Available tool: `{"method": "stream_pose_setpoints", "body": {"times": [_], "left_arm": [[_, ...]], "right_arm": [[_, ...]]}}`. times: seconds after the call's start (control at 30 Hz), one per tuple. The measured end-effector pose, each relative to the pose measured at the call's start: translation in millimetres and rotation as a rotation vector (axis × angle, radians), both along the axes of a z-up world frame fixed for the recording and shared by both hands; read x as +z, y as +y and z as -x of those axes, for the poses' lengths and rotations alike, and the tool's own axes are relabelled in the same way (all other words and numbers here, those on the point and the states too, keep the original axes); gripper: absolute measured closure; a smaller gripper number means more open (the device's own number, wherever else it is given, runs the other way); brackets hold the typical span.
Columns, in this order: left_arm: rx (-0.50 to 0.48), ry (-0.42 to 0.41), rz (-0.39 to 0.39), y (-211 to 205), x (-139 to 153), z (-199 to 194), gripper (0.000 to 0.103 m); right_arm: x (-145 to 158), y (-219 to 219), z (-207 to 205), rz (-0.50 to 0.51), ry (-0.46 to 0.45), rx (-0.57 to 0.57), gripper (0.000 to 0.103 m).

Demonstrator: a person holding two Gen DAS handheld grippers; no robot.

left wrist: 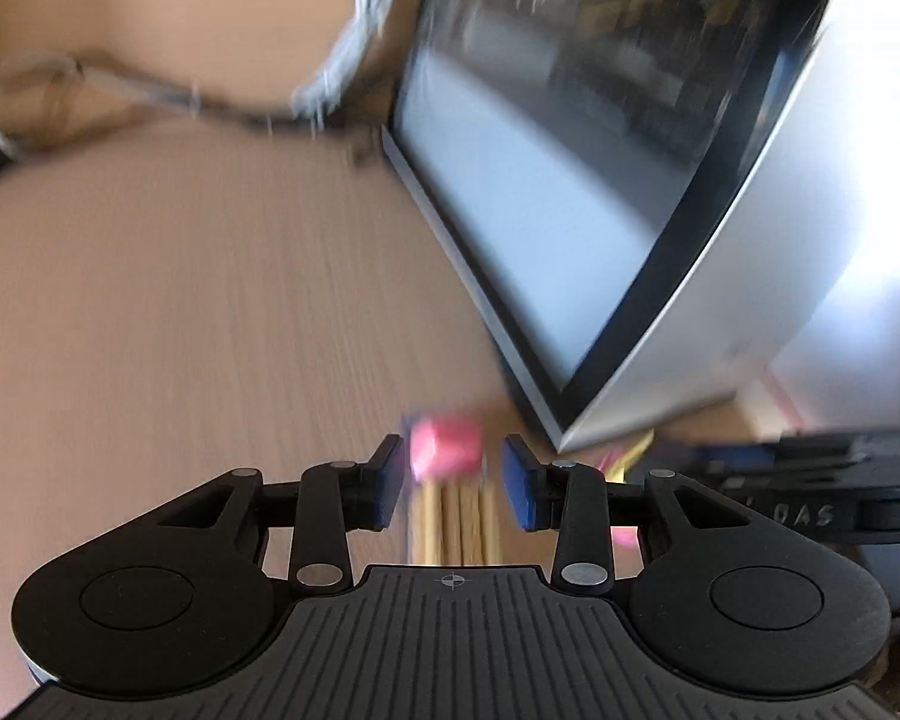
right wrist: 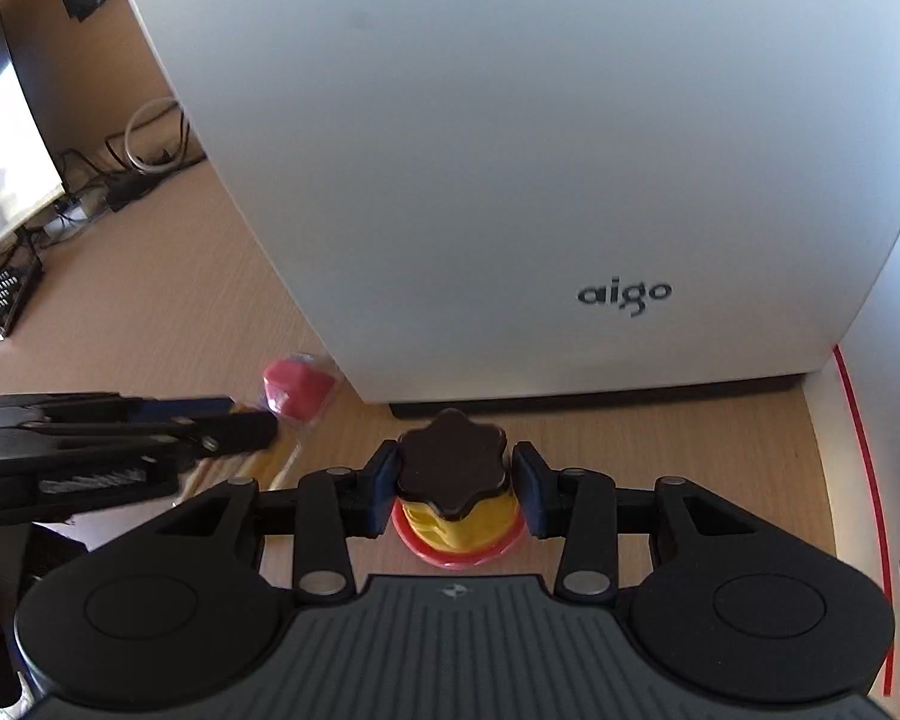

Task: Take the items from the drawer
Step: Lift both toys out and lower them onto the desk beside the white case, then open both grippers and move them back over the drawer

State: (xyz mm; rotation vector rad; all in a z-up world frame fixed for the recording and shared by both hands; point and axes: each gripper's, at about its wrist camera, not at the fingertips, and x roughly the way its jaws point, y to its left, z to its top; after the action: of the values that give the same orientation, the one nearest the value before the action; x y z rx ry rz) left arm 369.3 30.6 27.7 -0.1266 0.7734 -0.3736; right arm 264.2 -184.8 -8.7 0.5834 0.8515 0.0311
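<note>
Right gripper [right wrist: 456,495]: jaws closed on a glossy yellow toy [right wrist: 459,519] with scalloped brown cap. Left gripper [left wrist: 453,480]: jaws part-open around pink-headed wooden sticks [left wrist: 450,480], contact unclear. White case [right wrist: 510,150] at 12 o'clock.

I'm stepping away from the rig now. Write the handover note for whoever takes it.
Left tool: open, pads either side of a pink-headed item with pale wooden sticks, not clamped; this view is blurred.
Right tool: pads against a yellow toy with a dark flower-shaped cap and red base, apparently gripped.
Both items are over the wooden desk, by the white aigo case.
No drawer in view, so progress is unclear.
Left: set both down.
</note>
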Motion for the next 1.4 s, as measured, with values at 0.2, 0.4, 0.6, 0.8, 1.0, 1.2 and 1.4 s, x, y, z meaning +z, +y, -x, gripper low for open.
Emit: {"method": "stream_pose_setpoints", "body": {"times": [0.2, 0.4, 0.6, 0.8, 1.0, 1.2, 1.4], "left_arm": [[-0.107, -0.007, -0.026, 23.4, 34.2, 54.5, 0.064], [-0.291, 0.355, -0.109, 14.8, -20.5, 117.3, 0.064], [-0.179, 0.636, -0.155, 13.4, -94.3, 135.8, 0.064], [-0.224, 0.642, -0.111, 23.8, -99.6, 148.3, 0.064], [-0.284, 0.761, -0.032, 4.9, -122.1, 147.4, 0.065], [-0.338, 0.863, 0.005, -23.4, -155.3, 148.9, 0.068], [-0.318, 0.905, 0.039, -29.3, -168.2, 140.5, 0.066]], "right_arm": [[23.6, -9.9, 46.4, -0.030, -0.043, -0.077, 0.040], [22.6, 7.6, 94.3, -0.070, 0.007, -0.016, 0.029], [-13.2, 54.2, 101.4, -0.155, 0.188, 0.131, 0.029], [-50.4, 95.1, 123.0, -0.246, 0.419, 0.251, 0.029], [-71.4, 112.9, 131.9, -0.234, 0.552, 0.308, 0.029], [-83.8, 123.1, 130.3, -0.184, 0.648, 0.378, 0.024], [-101.7, 135.2, 127.7, -0.212, 0.702, 0.377, 0.025]]}}
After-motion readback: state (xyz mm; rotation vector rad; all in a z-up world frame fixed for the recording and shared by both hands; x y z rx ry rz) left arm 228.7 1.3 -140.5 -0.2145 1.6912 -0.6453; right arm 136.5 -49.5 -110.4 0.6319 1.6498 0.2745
